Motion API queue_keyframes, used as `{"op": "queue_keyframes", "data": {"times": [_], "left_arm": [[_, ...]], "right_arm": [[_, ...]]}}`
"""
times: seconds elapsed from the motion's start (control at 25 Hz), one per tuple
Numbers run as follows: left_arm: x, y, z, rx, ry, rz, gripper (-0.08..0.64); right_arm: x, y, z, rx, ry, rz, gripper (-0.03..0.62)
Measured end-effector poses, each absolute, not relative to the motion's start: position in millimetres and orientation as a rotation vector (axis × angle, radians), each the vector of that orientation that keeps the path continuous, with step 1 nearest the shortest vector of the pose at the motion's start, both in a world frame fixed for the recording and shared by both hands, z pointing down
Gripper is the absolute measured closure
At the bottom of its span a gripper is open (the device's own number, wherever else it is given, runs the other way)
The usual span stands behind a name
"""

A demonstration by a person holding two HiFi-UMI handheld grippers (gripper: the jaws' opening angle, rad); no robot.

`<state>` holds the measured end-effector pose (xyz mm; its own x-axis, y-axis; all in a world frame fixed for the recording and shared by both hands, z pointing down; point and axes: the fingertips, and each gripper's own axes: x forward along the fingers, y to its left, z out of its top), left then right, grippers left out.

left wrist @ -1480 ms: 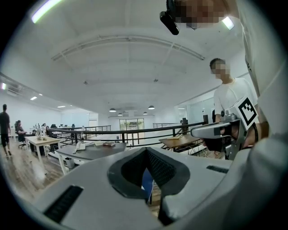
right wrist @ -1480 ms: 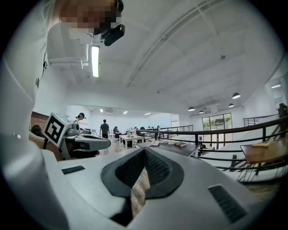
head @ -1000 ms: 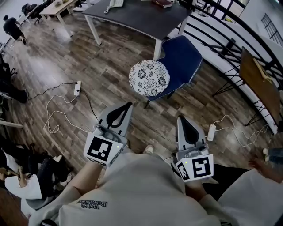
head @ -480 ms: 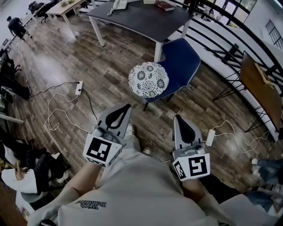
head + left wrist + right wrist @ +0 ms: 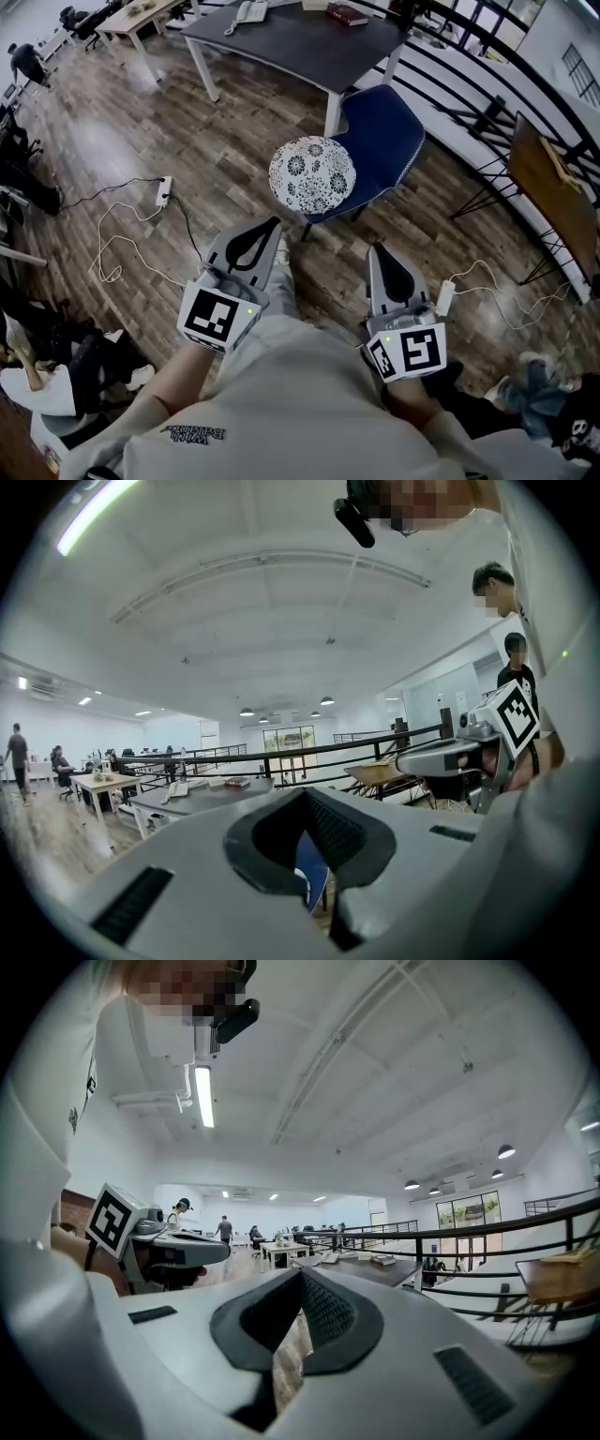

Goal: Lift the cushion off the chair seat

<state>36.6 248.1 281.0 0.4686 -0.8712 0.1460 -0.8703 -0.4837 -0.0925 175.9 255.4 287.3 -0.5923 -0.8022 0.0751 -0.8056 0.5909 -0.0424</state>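
Cushion [image 5: 312,175]: white with dark floral print, lying on the front of the blue chair [image 5: 386,117] seat, upper centre of the head view. The chair stands at the corner of the dark desk [image 5: 300,37] at the top of the frame.

Left gripper [image 5: 273,224] is lower centre-left and right gripper [image 5: 375,249] lower centre-right. Both are below the cushion in frame, well apart from it, touching nothing.

Left jaws are together with nothing between them. A sliver of blue chair shows through the pad cut-out in the left gripper view.

Right jaws are together and empty too, with only wood floor [image 5: 234,122] showing through its cut-out.

Power strip [image 5: 165,187] lies on the floor at left.
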Motion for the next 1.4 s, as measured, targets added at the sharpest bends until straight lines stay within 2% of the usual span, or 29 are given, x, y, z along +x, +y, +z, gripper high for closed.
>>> {"op": "queue_keyframes", "data": {"times": [0.64,1.4], "left_arm": [[3.2,145.0,297.8,-2.738,1.575,-0.265,0.555],[-71.3,-73.2,281.2,-2.795,1.407,-0.282,0.555]], "right_arm": [[143.5,155.0,301.4,1.402,-2.692,0.119,0.589],[61.5,-59.2,274.5,1.501,-2.614,0.099,0.59]]}}
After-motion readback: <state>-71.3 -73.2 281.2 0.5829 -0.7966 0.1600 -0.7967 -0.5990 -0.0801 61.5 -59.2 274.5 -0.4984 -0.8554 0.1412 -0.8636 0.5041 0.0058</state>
